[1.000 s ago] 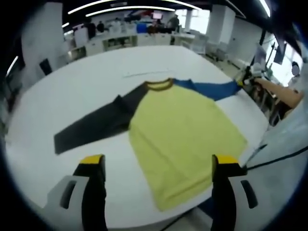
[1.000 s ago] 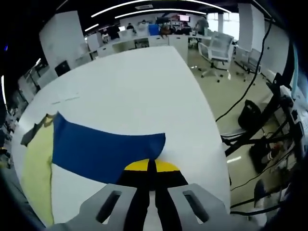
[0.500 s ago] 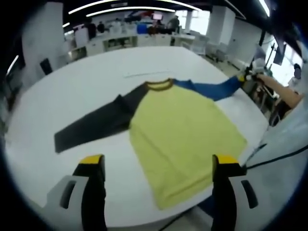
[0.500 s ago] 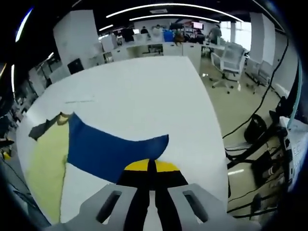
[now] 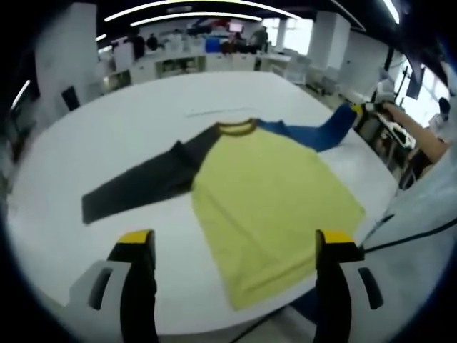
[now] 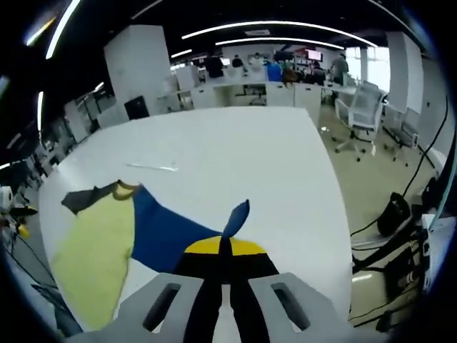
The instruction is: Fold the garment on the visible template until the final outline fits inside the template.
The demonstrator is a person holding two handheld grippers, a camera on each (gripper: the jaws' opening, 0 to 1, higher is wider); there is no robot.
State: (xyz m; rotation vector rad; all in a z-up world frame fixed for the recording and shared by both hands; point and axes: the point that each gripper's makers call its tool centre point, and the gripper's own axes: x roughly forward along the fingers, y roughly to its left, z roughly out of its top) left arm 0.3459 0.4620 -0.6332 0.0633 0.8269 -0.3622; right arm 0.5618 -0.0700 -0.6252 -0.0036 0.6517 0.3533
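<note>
The white bench [image 5: 107, 143] carries the shirt [image 5: 271, 193], spread flat at its near right. The right hand-held gripper [image 6: 225, 246] pinches the lifted blue sleeve [image 6: 171, 236]; the left hand-held gripper [image 5: 232, 250] hovers wide, holding nothing.

Blue sleeve [image 6: 175, 232] cuff hidden inside right gripper [image 6: 225, 251] jaws | template outline on table [image 5: 107, 136] too faint to tell | background desks blurred

One yellow long-sleeved shirt [image 5: 271, 196] with one dark grey and one blue sleeve — on one white desk [image 5: 143, 121]; two grippers.
</note>
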